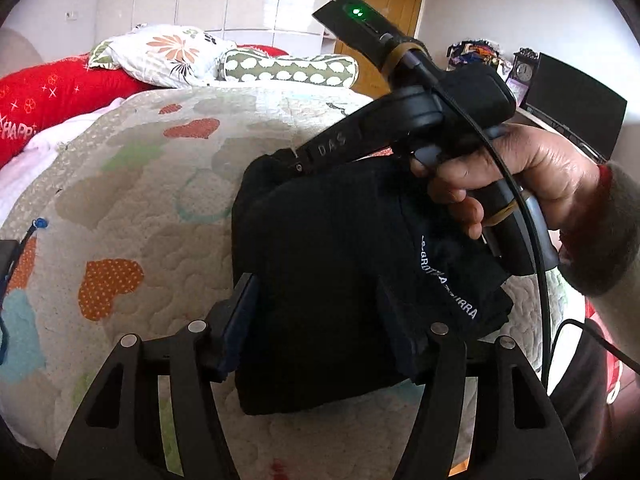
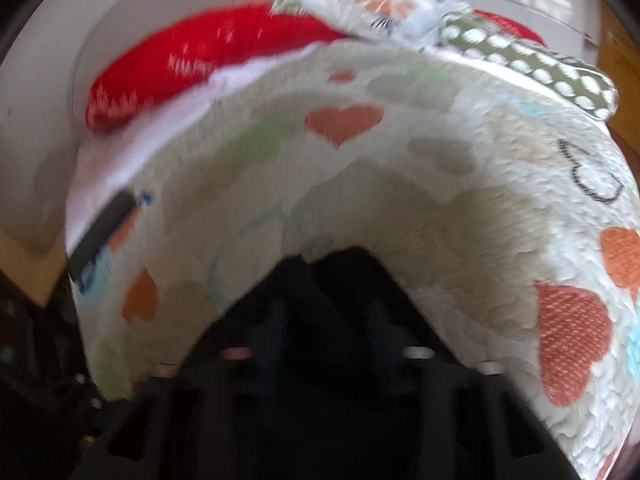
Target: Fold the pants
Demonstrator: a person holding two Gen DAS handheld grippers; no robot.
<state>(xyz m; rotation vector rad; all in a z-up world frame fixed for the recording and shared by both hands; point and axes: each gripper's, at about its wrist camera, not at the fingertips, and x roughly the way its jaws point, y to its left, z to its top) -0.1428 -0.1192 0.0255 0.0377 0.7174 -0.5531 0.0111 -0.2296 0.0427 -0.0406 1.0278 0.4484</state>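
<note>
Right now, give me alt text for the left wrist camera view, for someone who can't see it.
Folded black pants lie on a heart-patterned quilt, between the open fingers of the left hand-held gripper. The right hand-held gripper, held in a person's hand, reaches the bundle's far edge. Pillows sit behind.

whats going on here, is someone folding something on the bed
Yes. A person with a handheld gripper in each hand is folding black pants with white lettering on a cream quilted bedspread with heart patches. The pants already lie as a compact folded bundle. The left gripper straddles the near end, jaws open. The right gripper reaches to the far corner; its view is blurred, so its grip is unclear.
</note>
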